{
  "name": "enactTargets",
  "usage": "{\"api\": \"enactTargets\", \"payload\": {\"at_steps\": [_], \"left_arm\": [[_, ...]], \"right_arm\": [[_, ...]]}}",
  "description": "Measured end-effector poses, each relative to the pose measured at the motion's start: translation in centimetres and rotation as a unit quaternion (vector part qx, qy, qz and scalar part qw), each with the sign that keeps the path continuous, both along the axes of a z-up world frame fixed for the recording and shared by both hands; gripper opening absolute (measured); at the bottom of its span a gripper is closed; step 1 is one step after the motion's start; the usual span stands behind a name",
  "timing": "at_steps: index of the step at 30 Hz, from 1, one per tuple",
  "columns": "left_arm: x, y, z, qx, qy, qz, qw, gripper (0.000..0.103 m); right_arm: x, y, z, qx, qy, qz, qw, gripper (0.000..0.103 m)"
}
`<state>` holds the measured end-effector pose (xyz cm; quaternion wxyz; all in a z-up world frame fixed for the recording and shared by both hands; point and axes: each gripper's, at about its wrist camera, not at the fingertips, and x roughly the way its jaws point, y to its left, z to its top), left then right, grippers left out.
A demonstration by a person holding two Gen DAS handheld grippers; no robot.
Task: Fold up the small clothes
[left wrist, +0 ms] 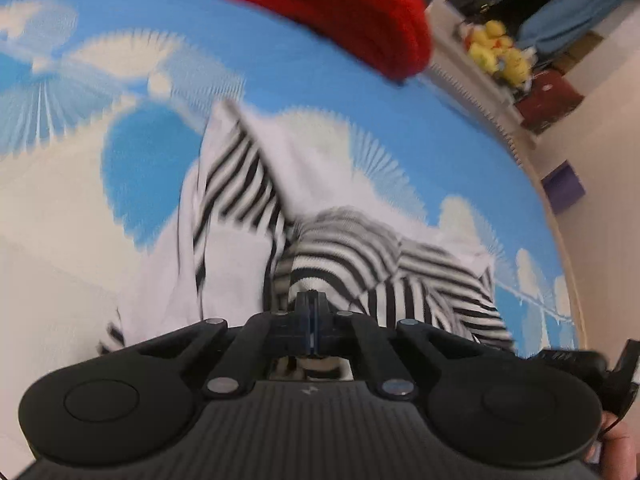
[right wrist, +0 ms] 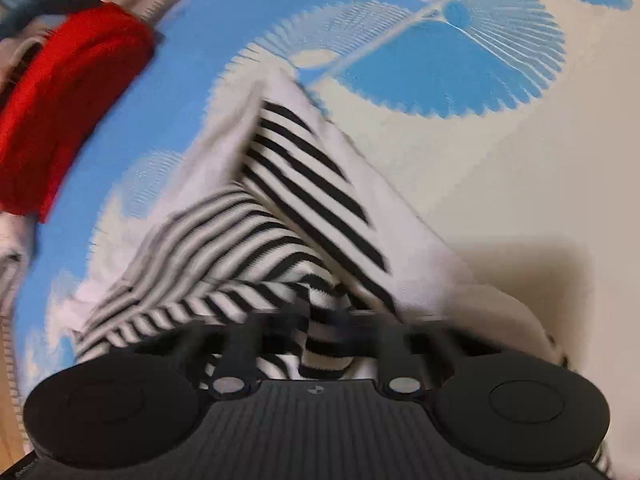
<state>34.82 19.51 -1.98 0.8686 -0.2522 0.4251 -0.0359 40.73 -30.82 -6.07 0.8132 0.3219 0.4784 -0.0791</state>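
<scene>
Left wrist view: left gripper (left wrist: 313, 300) clenched on the striped garment (left wrist: 360, 264); right gripper (right wrist: 320, 312) likewise grasps it; red cloth (left wrist: 332, 8) beyond.

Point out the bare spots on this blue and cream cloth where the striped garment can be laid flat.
Free: the cream stretch of the patterned cloth beside the striped garment, and the blue band between it and the red garment. Crowded: the edge behind the red garment, where other laundry is bunched, blurred.
</scene>
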Motion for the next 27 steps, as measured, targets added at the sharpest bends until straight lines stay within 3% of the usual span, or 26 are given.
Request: {"api": "enactTargets", "payload": {"at_steps": [3, 5, 7, 9, 10, 12, 15, 17, 18, 20, 22, 24, 27], "left_arm": [[-0.5, 1.1, 1.4, 0.004, -0.019, 0.022, 0.9996, 0.001], [-0.3, 1.3, 0.5, 0.016, 0.023, 0.032, 0.9991, 0.001], [0.2, 1.1, -1.8, 0.031, 0.095, 0.026, 0.9946, 0.002], [0.6, 0.9, -3.3, 0.037, 0.139, 0.017, 0.9895, 0.002], [0.5, 1.0, -3.2, 0.039, 0.135, 0.019, 0.9898, 0.002], [0.2, 1.0, -1.2, 0.051, 0.083, 0.023, 0.9950, 0.004], [-0.8, -0.3, 2.0, 0.078, -0.024, -0.003, 0.9967, 0.007], [-0.9, -1.3, 2.6, 0.070, -0.053, -0.032, 0.9956, 0.007], [-0.7, -1.6, 2.1, 0.061, -0.048, -0.043, 0.9960, 0.007], [0.0, -2.4, 0.1, 0.062, -0.005, -0.057, 0.9965, 0.010], [0.8, -3.0, -2.8, 0.101, 0.072, -0.059, 0.9905, 0.010], [1.1, -2.8, -4.5, 0.114, 0.114, -0.048, 0.9856, 0.008], [0.8, -2.3, -3.1, 0.095, 0.082, -0.036, 0.9914, 0.009]], "right_arm": [[-0.3, 0.3, 2.8, 0.012, -0.104, 0.007, 0.995, 0.003], [-0.3, 0.4, 3.4, 0.014, -0.120, 0.013, 0.993, 0.003], [0.1, 0.1, 2.1, -0.005, -0.063, 0.014, 0.998, 0.005], [0.5, -0.4, -0.8, -0.031, 0.043, 0.002, 0.999, 0.014], [0.3, -0.8, -1.6, -0.029, 0.065, -0.017, 0.997, 0.030], [0.1, -0.8, -0.9, -0.046, 0.050, -0.026, 0.997, 0.031], [-0.3, 1.5, 3.6, -0.136, -0.063, 0.013, 0.989, 0.036], [-0.8, 2.3, 5.5, -0.146, -0.126, 0.039, 0.980, 0.043], [-0.7, 2.5, 5.7, -0.131, -0.137, 0.050, 0.981, 0.044], [-0.1, 2.7, 4.4, -0.095, -0.116, 0.070, 0.986, 0.044], [0.7, 2.7, 1.8, -0.077, -0.038, 0.089, 0.992, 0.044], [1.0, 2.4, -0.7, -0.079, 0.040, 0.082, 0.993, 0.042], [0.6, 1.9, -0.1, -0.062, 0.034, 0.067, 0.995, 0.043]]}}
